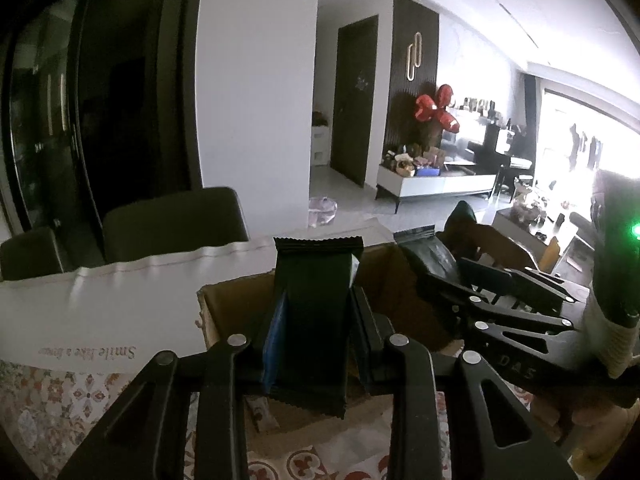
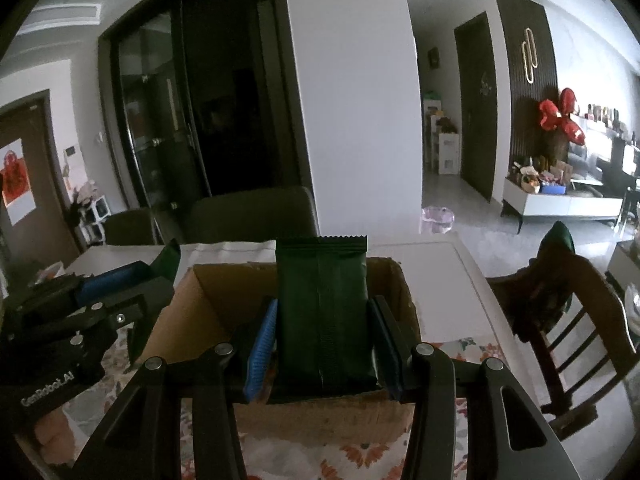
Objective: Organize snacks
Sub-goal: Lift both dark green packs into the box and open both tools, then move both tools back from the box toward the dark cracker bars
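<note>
Both grippers are mid-carry: the left gripper (image 1: 310,332) clamps a dark green foil snack packet (image 1: 312,312), and the right gripper (image 2: 324,340) clamps a second dark green foil packet (image 2: 326,316). Each hangs above the open brown cardboard box (image 2: 188,304). Next likely comes lowering inside its walls and letting go; beyond, the white table (image 2: 452,276) lies bare.

Box (image 2: 208,292) inside hidden by packet (image 2: 324,312); sideboard (image 1: 436,180) items too small.

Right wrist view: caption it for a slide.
Right gripper holds a dark green snack packet upright over an open cardboard box.
</note>
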The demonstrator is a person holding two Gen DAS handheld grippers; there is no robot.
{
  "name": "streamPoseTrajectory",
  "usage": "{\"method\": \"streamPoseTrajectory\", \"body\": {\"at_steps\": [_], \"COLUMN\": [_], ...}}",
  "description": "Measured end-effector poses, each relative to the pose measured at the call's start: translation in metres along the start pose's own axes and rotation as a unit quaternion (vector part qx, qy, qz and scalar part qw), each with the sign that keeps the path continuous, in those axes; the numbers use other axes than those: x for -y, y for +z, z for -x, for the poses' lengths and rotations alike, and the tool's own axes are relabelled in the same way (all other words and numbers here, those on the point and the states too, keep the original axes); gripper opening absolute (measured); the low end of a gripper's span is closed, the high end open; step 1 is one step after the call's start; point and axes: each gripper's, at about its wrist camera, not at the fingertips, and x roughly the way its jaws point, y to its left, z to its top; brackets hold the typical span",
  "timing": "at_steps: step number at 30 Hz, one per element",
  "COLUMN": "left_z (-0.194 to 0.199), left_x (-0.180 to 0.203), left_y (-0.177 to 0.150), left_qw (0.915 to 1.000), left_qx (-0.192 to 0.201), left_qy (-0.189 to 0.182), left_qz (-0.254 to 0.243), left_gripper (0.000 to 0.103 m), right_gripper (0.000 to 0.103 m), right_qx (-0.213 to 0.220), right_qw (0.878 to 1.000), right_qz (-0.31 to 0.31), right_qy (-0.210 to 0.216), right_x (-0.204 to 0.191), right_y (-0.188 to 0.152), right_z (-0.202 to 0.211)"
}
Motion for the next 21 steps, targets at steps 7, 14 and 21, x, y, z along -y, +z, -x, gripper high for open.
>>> {"method": "streamPoseTrajectory", "body": {"at_steps": [7,14,21], "left_z": [-0.006,0.022,0.060], "left_x": [-0.003,0.002,0.010], "left_y": [-0.002,-0.014,-0.026], "left_qw": [0.9995,0.9990,0.9987], "left_qx": [-0.005,-0.001,-0.006], "left_qy": [0.030,0.043,0.049], "left_qz": [0.004,0.010,0.012], "left_gripper": [0.059,0.069,0.074], "right_gripper": [0.068,0.073,0.077], "right_qx": [-0.029,-0.013,0.023], "right_qw": [0.999,0.999,0.997], "right_qz": [-0.026,-0.028,-0.047], "right_qy": [-0.010,-0.042,-0.054], "right_x": [0.011,0.009,0.003], "right_y": [-0.002,-0.012,-0.020], "right_z": [-0.025,-0.003,0.046]}}
